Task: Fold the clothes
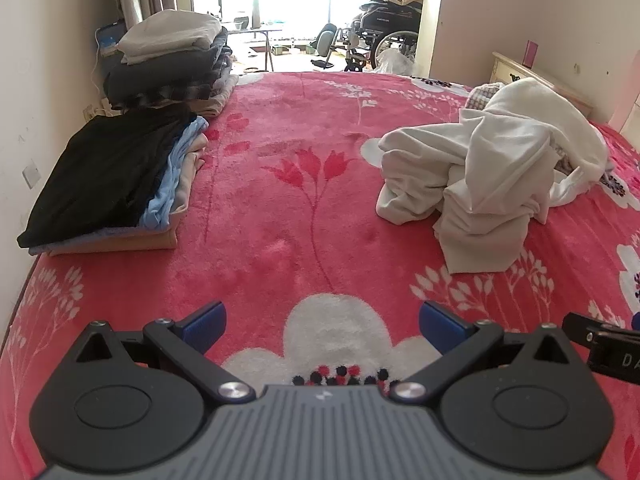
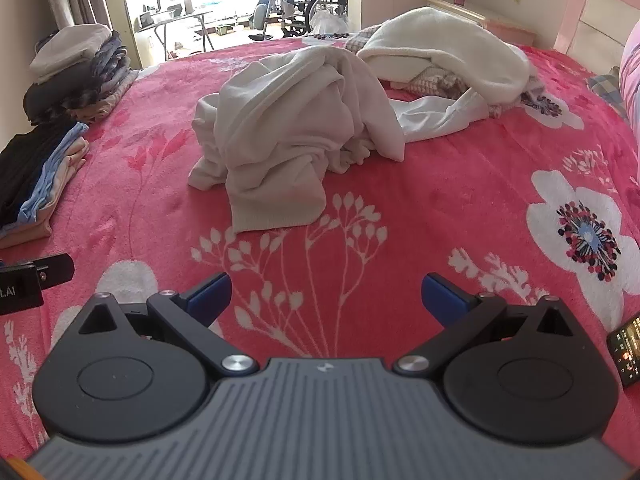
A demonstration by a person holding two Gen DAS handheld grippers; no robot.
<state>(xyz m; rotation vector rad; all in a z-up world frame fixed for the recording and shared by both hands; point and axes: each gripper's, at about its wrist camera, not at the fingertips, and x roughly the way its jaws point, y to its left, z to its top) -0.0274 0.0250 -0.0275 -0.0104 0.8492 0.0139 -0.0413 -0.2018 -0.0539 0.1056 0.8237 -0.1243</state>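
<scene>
Both tongs are released and hold nothing. The left tongs (image 1: pixel 322 326) and the right tongs (image 2: pixel 326 296) hover side by side above the red floral blanket (image 1: pixel 280 208) that covers the bed.

The crumpled white garment (image 2: pixel 288 136) lies unfolded on the blanket ahead of the right tongs, right of centre in the left view. A second white cloth (image 2: pixel 444 56) lies heaped behind it, on other loose fabric.

On the left side of the bed lies a folded stack (image 1: pixel 108 184), black on top, with light blue and beige layers beneath. A taller folded pile (image 1: pixel 168 64) stands behind it near the wall.

A phone (image 2: pixel 626 350) lies on the blanket just beside the right tongs. A wheelchair (image 1: pixel 384 36) stands beyond the foot of the bed.

The blanket between the tongs and the white garment is bare.
</scene>
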